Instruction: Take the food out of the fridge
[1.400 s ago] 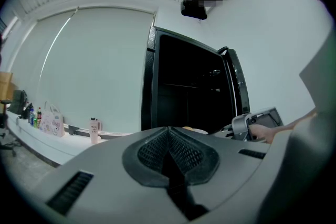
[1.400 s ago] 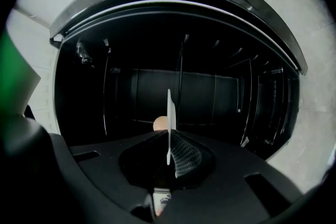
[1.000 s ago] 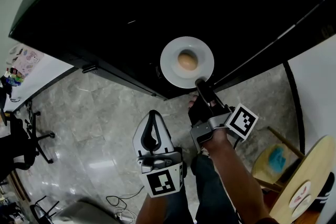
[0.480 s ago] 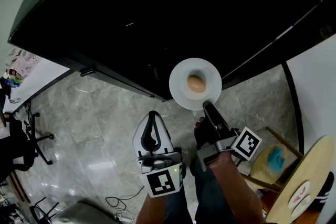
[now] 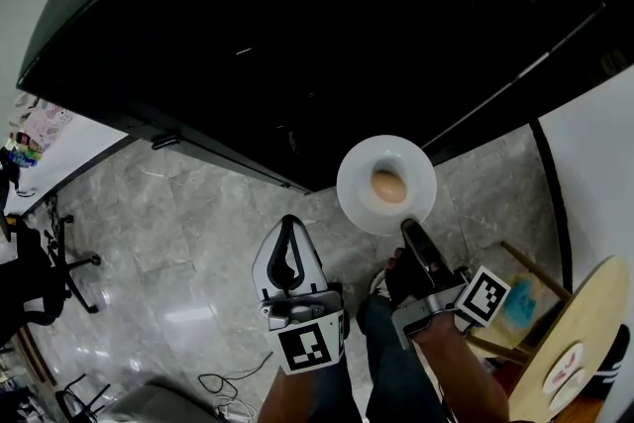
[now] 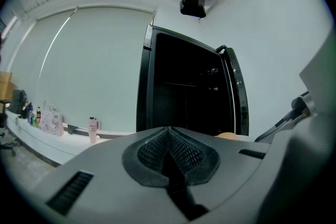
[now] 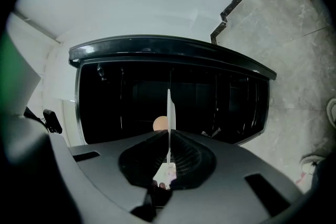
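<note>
The round white plate (image 5: 359,203) of tan rounded food (image 5: 387,185) is being drawn farther from the black fridge (image 5: 297,25), its rim clamped in the right gripper (image 5: 408,227), the left gripper (image 5: 287,233) being held closed and empty.

Low in the middle, the left gripper (image 6: 168,136), jaws pressed together with nothing between them. Looks straight at a tall black fridge (image 6: 184,92), open and dark inside, door (image 6: 237,94) swung to the right. On the left, a long white ledge (image 6: 47,143) with a pink bottle (image 6: 93,129), a little bag (image 6: 51,120) and some small bottles (image 6: 32,115). Just over the gripper's grey body, a tiny orange bump (image 6: 227,136), too small to tell.
</note>
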Demonstrator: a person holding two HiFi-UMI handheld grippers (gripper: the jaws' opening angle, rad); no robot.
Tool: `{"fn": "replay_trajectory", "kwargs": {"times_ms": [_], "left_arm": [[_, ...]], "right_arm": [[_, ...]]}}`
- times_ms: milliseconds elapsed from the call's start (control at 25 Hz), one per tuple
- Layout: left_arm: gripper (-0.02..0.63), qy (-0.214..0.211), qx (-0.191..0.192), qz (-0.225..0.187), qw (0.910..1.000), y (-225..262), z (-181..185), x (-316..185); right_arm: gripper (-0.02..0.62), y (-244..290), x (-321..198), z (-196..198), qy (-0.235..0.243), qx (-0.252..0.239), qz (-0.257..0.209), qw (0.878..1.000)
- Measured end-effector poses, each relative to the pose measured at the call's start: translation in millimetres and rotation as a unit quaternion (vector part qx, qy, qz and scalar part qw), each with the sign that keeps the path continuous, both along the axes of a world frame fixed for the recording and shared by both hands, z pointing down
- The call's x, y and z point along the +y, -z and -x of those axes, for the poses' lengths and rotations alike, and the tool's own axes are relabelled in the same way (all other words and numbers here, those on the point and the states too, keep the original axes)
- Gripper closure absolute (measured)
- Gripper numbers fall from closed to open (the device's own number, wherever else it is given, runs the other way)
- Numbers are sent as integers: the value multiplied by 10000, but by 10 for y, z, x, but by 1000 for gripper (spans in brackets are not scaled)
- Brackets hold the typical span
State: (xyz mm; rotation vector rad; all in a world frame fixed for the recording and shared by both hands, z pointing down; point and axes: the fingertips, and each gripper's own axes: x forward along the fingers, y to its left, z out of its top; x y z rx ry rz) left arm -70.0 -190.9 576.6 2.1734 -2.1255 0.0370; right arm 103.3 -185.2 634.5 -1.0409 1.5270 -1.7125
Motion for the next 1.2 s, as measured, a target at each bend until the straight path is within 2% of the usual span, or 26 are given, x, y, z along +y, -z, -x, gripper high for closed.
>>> {"fn": "replay_trajectory", "kwargs": {"times_ms": [520, 1200], "left_arm": [[594, -47, -115, 155, 9998, -116, -27, 65], [594, -140, -42, 195, 9997, 55, -180, 107]], "right_arm": [[566, 45, 170, -52, 99, 36, 124, 9999], [566, 299, 198, -169, -147, -299, 241, 9992]]}}
